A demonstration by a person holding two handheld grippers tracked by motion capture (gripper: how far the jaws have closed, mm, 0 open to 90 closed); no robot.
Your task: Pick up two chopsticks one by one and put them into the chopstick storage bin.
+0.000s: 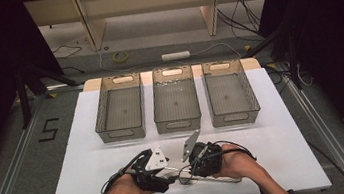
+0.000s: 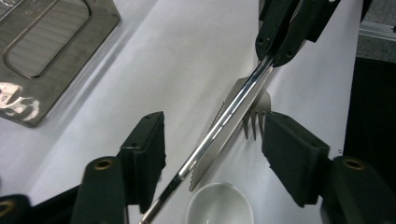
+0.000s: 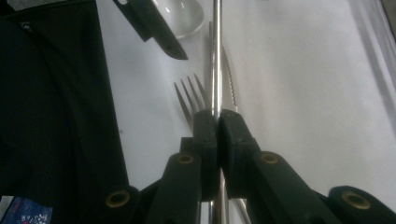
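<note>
Right gripper (image 3: 218, 122): jaws clamped together on the blade of a table knife (image 3: 216, 56), which runs straight out from between the pads, serrated edge to one side. Left gripper (image 2: 212, 151): jaws apart, one pad on either side of the same knife (image 2: 224, 123) without touching it; the knife passes slantwise through the gap, held clear of the table. Beneath the knife lie a fork (image 3: 189, 95), its tines pointing away from the right gripper, and the white bowl of a spoon (image 2: 219, 205), both flat on the white table (image 1: 285, 127). In the high view the two grippers meet near the front edge, left gripper (image 1: 169, 179) facing right gripper (image 1: 188, 168), with three grey bins (image 1: 176, 104) in a row well beyond them, all seemingly empty. Judged risks: the slanted knife may be caught by one pad first and pivot in the right grip; a narrow hold on smooth metal may let it slip; if dropped, it would strike the fork or spoon and scatter them
</note>
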